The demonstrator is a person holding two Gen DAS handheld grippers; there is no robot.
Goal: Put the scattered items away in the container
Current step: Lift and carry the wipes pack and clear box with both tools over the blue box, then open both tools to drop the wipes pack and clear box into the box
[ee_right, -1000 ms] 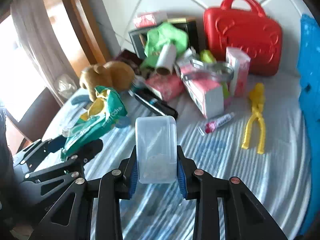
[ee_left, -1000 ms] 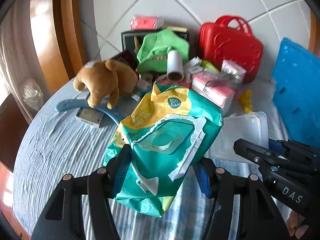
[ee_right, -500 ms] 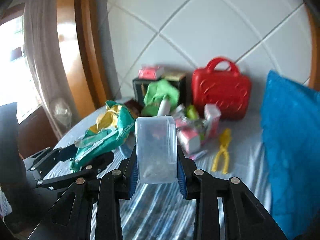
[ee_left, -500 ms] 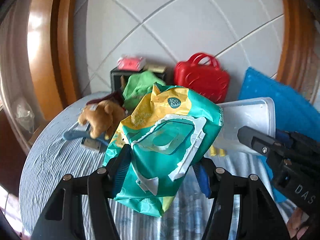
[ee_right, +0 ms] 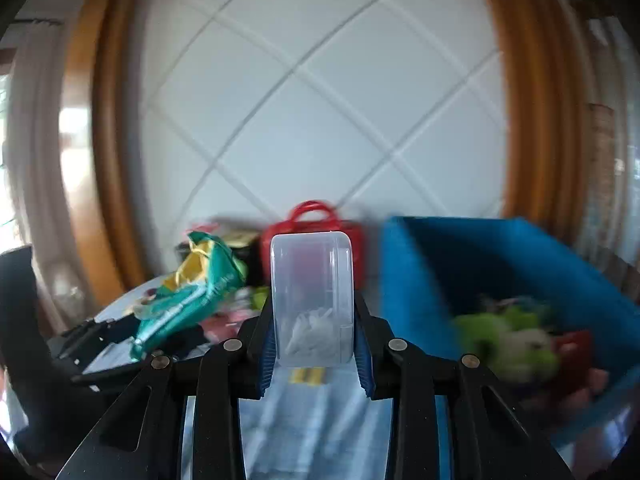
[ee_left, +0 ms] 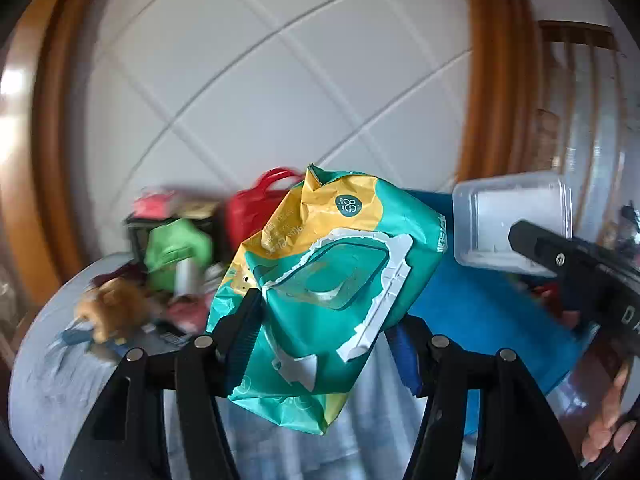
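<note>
Inside the blue bin (ee_right: 416,280) lie blurred soft toys (ee_right: 516,340), while both grippers' jaws pinch loads: wipes pack (ee_left: 328,288), clear box (ee_right: 312,300)

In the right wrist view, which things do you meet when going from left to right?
Left tool → wipes pack → clear plastic box → blue container → green plush toy inside it.

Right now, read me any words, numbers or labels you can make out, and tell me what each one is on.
"D": white letter on the right hand-held gripper, cut off at the frame edge.
Round badge on the wipes pack: a number, too blurred to be sure of.
Slanted print lines on the pack's yellow part: unreadable.
Clear plastic box: no text.
</note>
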